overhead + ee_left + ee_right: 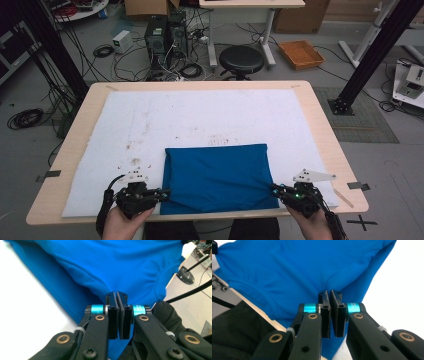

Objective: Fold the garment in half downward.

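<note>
Your left gripper (pixel 165 194) and right gripper (pixel 274 189) pinch the blue shirt (pixel 217 176); it's light, limp cloth; grip near-edge corners.

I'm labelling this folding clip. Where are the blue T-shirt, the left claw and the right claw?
blue T-shirt (pixel 217 175), high view, middle of the folded cloth.
left claw (pixel 164 192), high view, tips at the shirt's near left corner.
right claw (pixel 274 189), high view, tips at the shirt's near right corner.
</note>
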A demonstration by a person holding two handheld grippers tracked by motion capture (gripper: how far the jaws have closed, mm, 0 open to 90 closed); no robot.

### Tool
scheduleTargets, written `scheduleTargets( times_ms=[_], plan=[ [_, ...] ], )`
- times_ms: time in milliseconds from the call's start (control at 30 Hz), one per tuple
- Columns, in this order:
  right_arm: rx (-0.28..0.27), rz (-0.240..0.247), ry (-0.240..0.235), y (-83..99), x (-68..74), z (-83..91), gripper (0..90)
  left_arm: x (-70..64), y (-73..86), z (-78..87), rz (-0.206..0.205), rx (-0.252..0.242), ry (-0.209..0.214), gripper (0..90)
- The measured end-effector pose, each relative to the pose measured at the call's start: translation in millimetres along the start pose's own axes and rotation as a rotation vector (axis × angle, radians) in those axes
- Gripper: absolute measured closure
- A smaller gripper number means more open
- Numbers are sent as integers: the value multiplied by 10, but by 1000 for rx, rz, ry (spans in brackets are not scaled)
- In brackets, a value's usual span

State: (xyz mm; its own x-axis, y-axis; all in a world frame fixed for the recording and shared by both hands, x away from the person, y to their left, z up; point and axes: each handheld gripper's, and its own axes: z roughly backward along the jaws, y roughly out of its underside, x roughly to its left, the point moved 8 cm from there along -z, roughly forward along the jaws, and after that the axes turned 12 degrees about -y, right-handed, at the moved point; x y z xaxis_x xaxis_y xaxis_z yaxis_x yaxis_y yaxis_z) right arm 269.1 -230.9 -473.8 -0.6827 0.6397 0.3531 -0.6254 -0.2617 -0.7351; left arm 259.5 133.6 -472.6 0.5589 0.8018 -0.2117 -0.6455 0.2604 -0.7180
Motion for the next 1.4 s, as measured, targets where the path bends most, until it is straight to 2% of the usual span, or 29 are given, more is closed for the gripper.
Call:
scheduleTargets(
  times_ms=[167, 267, 300, 367, 500, 600, 633, 733, 833, 900, 967, 1100, 1233, 1333, 1400],
  plan=[
    [5, 0, -2, 62, 38, -8, 870, 20, 51, -3, 1, 8, -4, 879],
    [7, 17, 6, 61, 44, -10, 861, 18, 62, -7, 0, 4, -8, 876],
    [13, 22, 9, 62, 40, -14, 836, 19, 65, -7, -1, 4, -14, 853],
    [5, 23, 17, 52, 25, -14, 769, 44, 55, -4, 7, 0, -38, 693],
    [-40, 30, 52, -83, -61, 40, 716, 167, -112, 37, -3, -55, -94, 598],
    [-82, 45, 110, -307, -237, 35, 693, 316, -323, 3, -14, -96, -154, 573],
    [-90, 42, 118, -362, -281, 25, 683, 376, -414, -37, -15, -107, -170, 572],
    [-122, 75, 158, -585, -465, -55, 663, 517, -614, -177, 1, -118, -194, 565],
    [-135, 54, 166, -745, -644, -186, 649, 646, -765, -345, 14, -122, -230, 557],
    [-129, 44, 186, -815, -767, -283, 642, 743, -837, -481, 24, -106, -257, 546],
    [-123, 16, 188, -862, -882, -384, 636, 824, -883, -600, 10, -96, -310, 546],
    [-91, -23, 237, -890, -1080, -552, 630, 908, -863, -809, -7, -37, -341, 545],
    [-58, -72, 222, -852, -1174, -696, 642, 955, -777, -911, -8, 17, -345, 548],
    [-18, -66, 198, -795, -1189, -769, 783, 973, -756, -890, -9, -9, -361, 614],
    [-20, -52, 196, -781, -1177, -773, 845, 968, -744, -883, -10, -22, -353, 707]
  ],
)
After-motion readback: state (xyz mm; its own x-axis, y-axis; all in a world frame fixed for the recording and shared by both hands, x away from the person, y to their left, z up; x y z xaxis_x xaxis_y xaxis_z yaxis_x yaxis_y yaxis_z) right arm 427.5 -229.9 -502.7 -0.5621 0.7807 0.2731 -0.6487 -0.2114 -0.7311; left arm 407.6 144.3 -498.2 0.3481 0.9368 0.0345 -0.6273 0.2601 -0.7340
